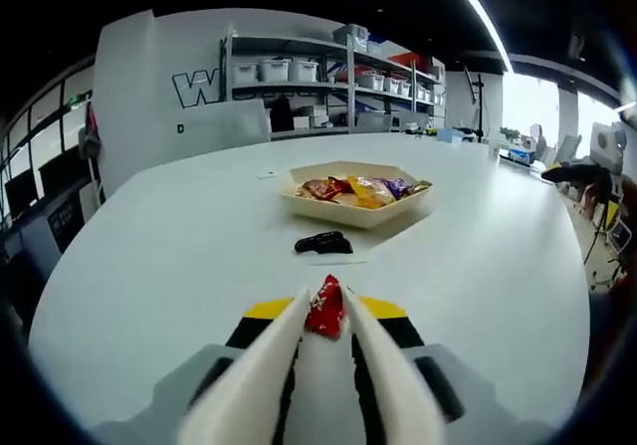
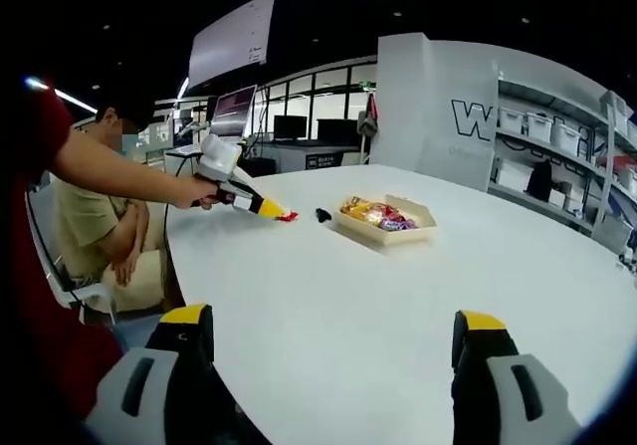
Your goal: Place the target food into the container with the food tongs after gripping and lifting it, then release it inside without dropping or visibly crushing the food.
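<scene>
Red snack packet (image 1: 325, 308): pinched between white tongs (image 1: 299, 365) in the clenched left gripper (image 1: 325, 311).
Container (image 1: 355, 209): on tabletop (image 1: 179, 256), holding wrapped snacks.
Right gripper (image 2: 333, 350): released, jaws apart.

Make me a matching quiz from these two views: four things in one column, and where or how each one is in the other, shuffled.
Things:
1. red snack packet
2. tray
3. small black object
4. right gripper

States:
A. wide open, holding nothing
B. pinched between white tongs
C. holds colourful wrapped snacks
D. lying on the table before the tray

Pairs: 1-B, 2-C, 3-D, 4-A
</scene>
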`<state>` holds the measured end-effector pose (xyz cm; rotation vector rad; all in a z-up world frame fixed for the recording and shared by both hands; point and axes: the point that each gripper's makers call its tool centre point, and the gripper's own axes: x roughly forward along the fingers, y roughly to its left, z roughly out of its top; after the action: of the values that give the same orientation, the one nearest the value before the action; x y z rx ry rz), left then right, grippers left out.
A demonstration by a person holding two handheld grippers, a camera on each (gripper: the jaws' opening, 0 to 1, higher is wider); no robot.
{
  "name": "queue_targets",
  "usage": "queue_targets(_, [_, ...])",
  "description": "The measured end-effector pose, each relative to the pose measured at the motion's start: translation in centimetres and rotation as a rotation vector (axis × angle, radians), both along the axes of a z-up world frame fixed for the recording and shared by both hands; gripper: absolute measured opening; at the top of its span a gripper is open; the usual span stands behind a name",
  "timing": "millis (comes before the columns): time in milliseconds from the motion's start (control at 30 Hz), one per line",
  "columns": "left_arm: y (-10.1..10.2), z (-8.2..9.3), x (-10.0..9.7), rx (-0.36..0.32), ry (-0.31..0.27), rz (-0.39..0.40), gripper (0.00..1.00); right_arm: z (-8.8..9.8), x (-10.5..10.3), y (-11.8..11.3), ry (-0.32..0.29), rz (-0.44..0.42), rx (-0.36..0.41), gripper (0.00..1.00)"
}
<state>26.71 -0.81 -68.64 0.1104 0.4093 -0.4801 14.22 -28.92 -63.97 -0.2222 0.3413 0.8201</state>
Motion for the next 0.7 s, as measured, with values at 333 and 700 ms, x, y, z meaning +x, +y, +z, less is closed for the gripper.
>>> queue_targets(333, [0.0,1.6,0.4,-0.012,-0.014,0.007,0.19,0.1,0.0,-0.3,-0.002,-0.001,-0.002,0.99])
queue_targets(700, [-1.4,4.5,1.5,-0.036,-0.052,-0.013,0.2,0.1,-0.2,-0.6,0.001,-0.007,0.0,0.99])
